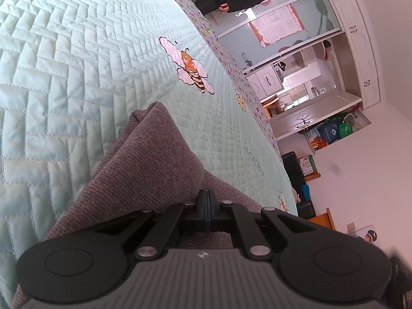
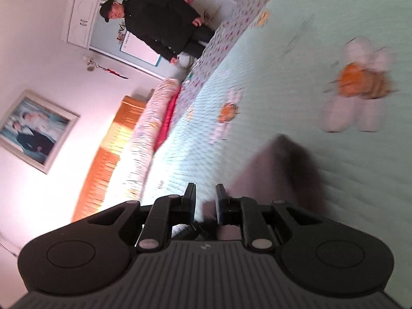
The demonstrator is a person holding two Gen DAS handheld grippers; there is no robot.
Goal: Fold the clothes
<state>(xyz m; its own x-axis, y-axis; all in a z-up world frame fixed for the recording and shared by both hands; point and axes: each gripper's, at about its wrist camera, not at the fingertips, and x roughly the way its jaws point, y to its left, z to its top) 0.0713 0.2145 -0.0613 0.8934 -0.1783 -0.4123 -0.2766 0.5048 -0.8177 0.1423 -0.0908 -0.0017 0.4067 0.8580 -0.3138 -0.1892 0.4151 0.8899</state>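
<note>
A grey knitted garment (image 1: 144, 170) lies bunched on a pale green quilted bedspread (image 1: 64, 77) with bee pictures. My left gripper (image 1: 208, 195) is shut, its pads pressed together against a fold of the garment, which rises in a ridge ahead of it. In the right wrist view the same grey garment (image 2: 285, 170) shows blurred just ahead and to the right of my right gripper (image 2: 205, 193). That gripper's jaws stand a little apart with nothing between them. The right view is motion-blurred.
The bed edge (image 1: 231, 59) with a floral border runs beside the spread. A person in black (image 2: 159, 23) stands past the bed. A rolled patterned quilt (image 2: 152, 128) and wooden headboard (image 2: 108, 154) lie at the bed's end. Wardrobes (image 1: 309, 72) line the wall.
</note>
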